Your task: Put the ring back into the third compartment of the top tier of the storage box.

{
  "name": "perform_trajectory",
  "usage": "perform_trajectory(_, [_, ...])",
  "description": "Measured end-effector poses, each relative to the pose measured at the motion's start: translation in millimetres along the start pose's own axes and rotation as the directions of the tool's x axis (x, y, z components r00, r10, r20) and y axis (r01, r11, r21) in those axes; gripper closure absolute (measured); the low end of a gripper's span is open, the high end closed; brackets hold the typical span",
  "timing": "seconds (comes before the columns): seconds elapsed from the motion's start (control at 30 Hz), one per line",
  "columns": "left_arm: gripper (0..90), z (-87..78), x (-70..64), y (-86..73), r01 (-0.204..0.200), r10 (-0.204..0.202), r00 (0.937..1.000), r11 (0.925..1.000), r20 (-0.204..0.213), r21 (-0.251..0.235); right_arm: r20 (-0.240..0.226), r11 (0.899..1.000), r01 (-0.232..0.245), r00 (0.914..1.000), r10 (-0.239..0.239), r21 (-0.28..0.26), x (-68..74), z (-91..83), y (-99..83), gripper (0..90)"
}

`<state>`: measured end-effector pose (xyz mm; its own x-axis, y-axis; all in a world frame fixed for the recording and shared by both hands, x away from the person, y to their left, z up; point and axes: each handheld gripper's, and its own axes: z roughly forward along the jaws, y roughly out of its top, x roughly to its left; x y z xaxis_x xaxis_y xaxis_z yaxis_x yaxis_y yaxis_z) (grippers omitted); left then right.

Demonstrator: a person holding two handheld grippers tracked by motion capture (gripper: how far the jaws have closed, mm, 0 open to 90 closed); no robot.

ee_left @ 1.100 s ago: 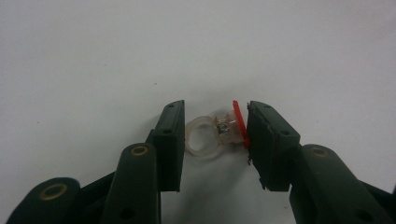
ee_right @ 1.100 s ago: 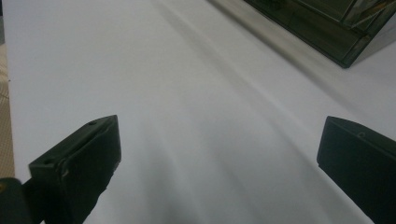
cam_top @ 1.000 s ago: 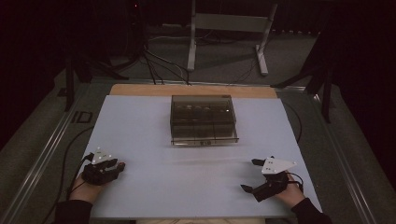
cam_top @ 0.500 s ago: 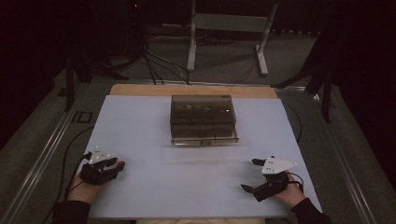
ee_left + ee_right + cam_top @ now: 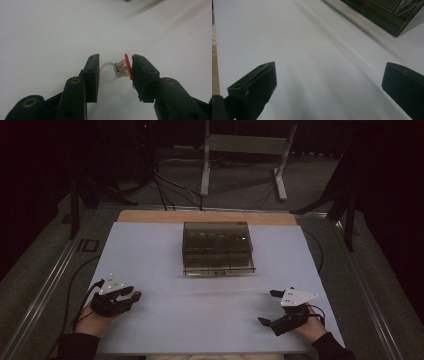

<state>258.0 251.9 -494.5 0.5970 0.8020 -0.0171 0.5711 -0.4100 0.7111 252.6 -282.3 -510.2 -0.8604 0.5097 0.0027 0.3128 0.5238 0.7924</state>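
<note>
Here the left gripper (image 5: 115,71) clamps a small clear ring with a red top (image 5: 119,70) between its jaws, low over the white mat (image 5: 200,315) at the near left. The right gripper (image 5: 270,307) rests at the near right, jaws spread wide and holding nothing, well apart from the smoky clear box (image 5: 216,248) at the far middle.

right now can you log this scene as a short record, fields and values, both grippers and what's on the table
left gripper: shut on the ring, low over the near left of the table
ring: pale translucent band with a red disc top, band against one jaw, red disc against the other
right gripper: open, jaws wide apart, nothing between them, near right of the table
box: smoky see-through case with drawer-like fronts, centre of the table toward the far edge, apart from both grippers
table: white sheet over a wooden board
</note>
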Motion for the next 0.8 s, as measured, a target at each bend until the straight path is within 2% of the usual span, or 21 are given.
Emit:
perform_trajectory(0.47, [59.7,-2.1,-11.1,22.1,-0.055,0.056,0.9966,0.9983,0.059,-0.020,0.001,1.000,0.002,1.0000,-0.002,-0.001,-0.1,0.0,0.0,0.1])
perform_trajectory(0.8, [59.7,-0.5,-20.2,39.1,-0.098,0.101,0.9899,0.9947,0.099,-0.032,0.000,1.000,0.004,1.0000,-0.004,0.000,-0.2,0.2,0.0,0.1])
